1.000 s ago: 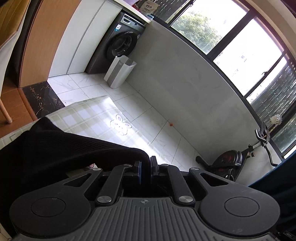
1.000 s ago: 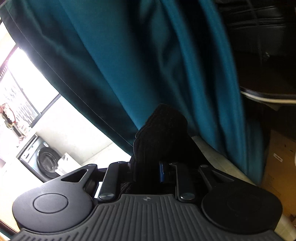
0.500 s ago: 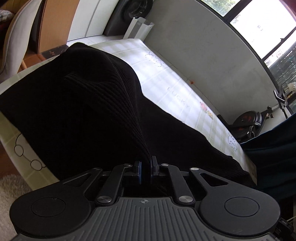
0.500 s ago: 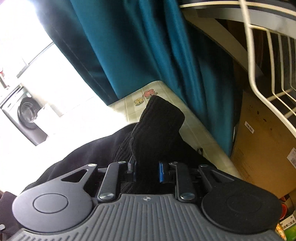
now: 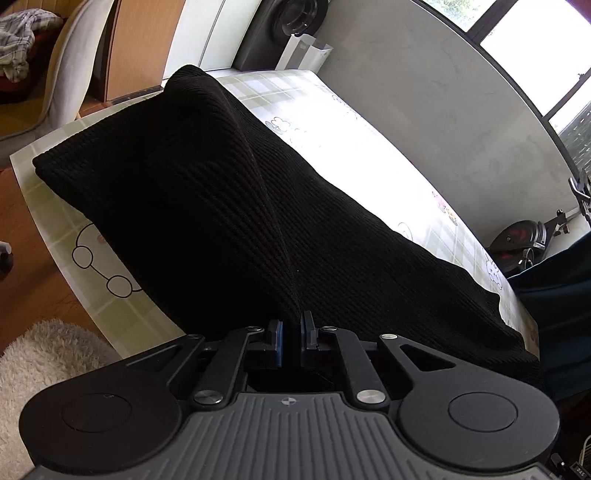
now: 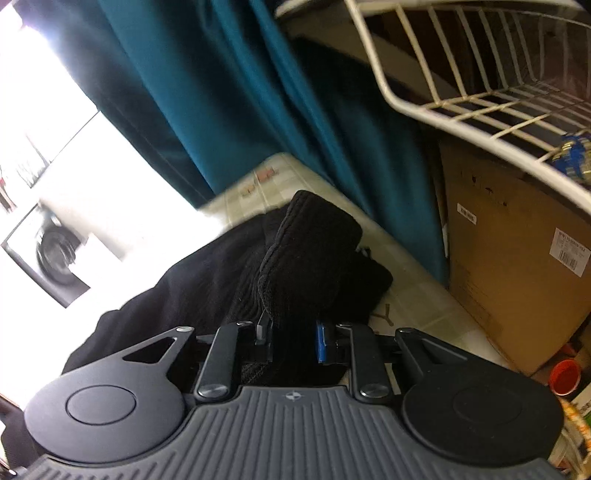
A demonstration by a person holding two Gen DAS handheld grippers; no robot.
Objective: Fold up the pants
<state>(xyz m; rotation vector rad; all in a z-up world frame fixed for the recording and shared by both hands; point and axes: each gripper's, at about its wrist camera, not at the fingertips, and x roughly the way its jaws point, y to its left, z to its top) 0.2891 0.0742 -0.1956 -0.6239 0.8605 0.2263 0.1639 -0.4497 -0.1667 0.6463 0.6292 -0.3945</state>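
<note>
Pants: we see the black ribbed pants (image 5: 229, 206) spread across the counter (image 5: 369, 155), which wears a checked cloth with cartoon prints.
Left tool: our left tool (image 5: 291, 334) is clenched on a pinch of the pants at their near edge, and a taut ridge of fabric runs from the jaws toward the far corner of the pants.
Right tool: our right tool (image 6: 293, 338) grips a thick bunched end of the pants (image 6: 310, 254), which stands up out of the jaws.
Beside the pants: a teal curtain (image 6: 229, 92) hangs just past them in the right wrist view, with a cardboard box (image 6: 517, 266) to its right.
Beyond the pants: a washing machine (image 5: 291, 22) stands past the counter's far end.
</note>
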